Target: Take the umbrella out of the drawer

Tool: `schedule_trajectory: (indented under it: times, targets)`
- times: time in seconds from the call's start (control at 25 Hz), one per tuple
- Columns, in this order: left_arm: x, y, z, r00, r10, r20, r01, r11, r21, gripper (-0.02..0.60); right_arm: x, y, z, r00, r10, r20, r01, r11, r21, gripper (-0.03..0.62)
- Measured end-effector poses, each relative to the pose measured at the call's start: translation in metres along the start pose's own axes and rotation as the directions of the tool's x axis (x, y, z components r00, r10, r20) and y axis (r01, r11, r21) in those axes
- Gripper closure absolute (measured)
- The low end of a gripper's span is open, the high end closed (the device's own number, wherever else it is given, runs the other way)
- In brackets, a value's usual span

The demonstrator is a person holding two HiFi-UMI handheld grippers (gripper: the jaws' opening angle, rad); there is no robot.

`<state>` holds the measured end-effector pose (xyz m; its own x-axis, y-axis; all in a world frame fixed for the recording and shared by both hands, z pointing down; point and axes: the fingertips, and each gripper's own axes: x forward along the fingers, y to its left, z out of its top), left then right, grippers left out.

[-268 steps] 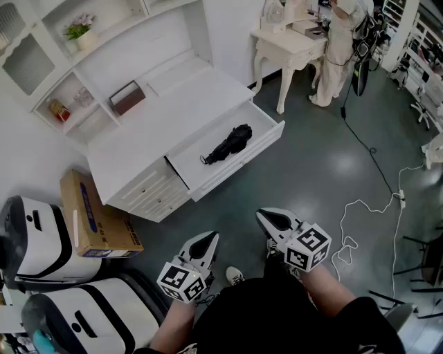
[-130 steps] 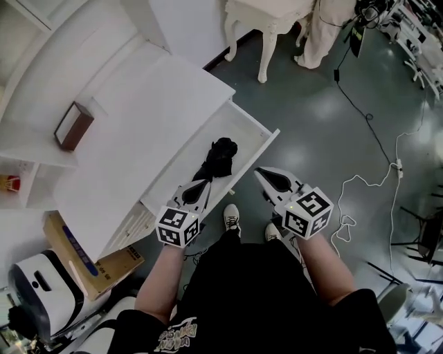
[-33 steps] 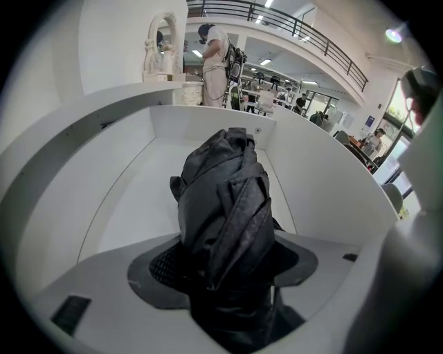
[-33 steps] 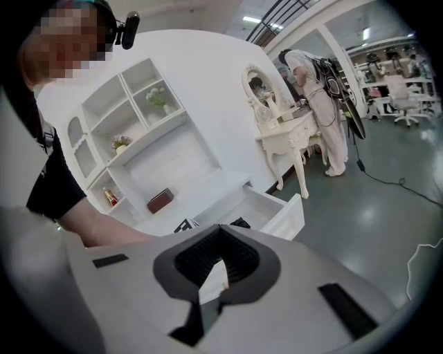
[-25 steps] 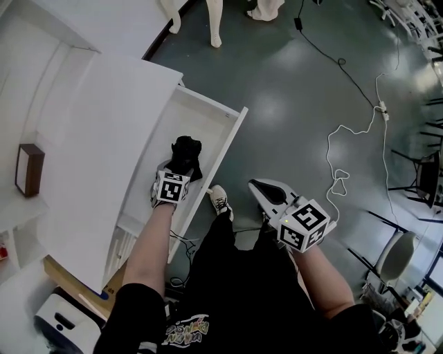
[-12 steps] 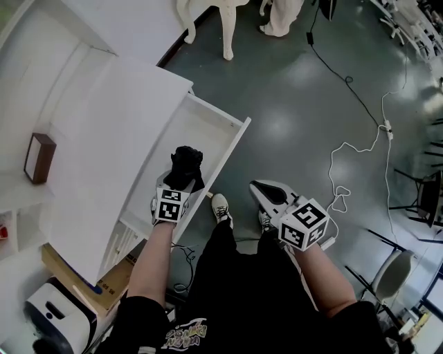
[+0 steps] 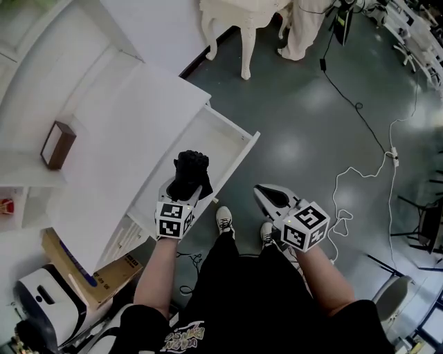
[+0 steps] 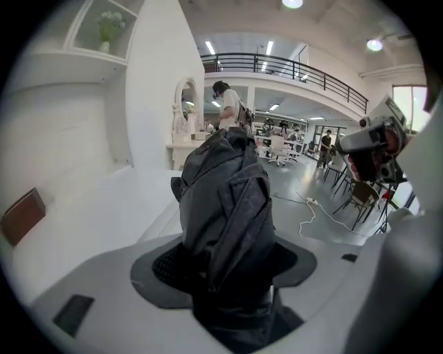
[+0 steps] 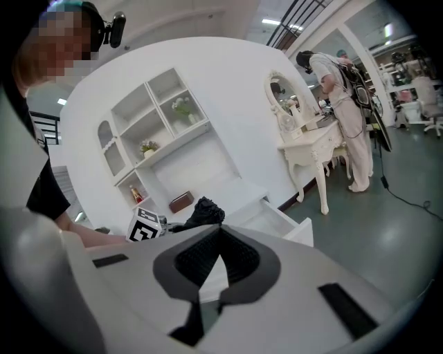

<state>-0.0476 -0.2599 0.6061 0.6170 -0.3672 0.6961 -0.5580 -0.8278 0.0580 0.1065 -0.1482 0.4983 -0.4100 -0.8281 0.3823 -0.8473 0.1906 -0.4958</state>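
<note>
Two grippers in head view, one per hand.

Left gripper: clenched on the folded black umbrella. In the left gripper view, bundled fabric pinched from both sides by the dark pads, with the jaws wide around it. Held over the end of the open white drawer nearest the wearer. In the right gripper view, sits higher than the drawer and clear of it, crumpled end up.

Right gripper: off to the right over grey floor, well apart from the drawer. Jaws brought together, tips meeting, empty in the right gripper view.

Writing and labels:
- Left cube and right cube: black-and-white square markers, patterns only.
- Cardboard box on the floor beside the white cabinet: blue stripe and dark print on the side face — too small to read.
- Brown box on the white desktop: plain as far as visible.

Elsewhere: white dressing table at the top edge, a person standing beside it, a white cable looped on the floor to the right, and white shoes below the drawer front.
</note>
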Motion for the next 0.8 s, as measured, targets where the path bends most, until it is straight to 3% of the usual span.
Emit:
schedule_trajectory:
  times: [0.4,0.8]
  targets:
    - [-0.064,-0.025,0.031,0.989,0.049,0.141,-0.025,0.986,-0.163,0.285,-0.015,0.01,0.022,0.998,0.063,0.028,-0.062,0.996,-0.057,0.591]
    - [-0.108,-0.063,0.056,0.965,0.11,0.237,-0.045,0.964,-0.261,0.285,-0.034,0.012,0.033,0.989,0.145,0.026,-0.142,0.985,-0.096,0.591]
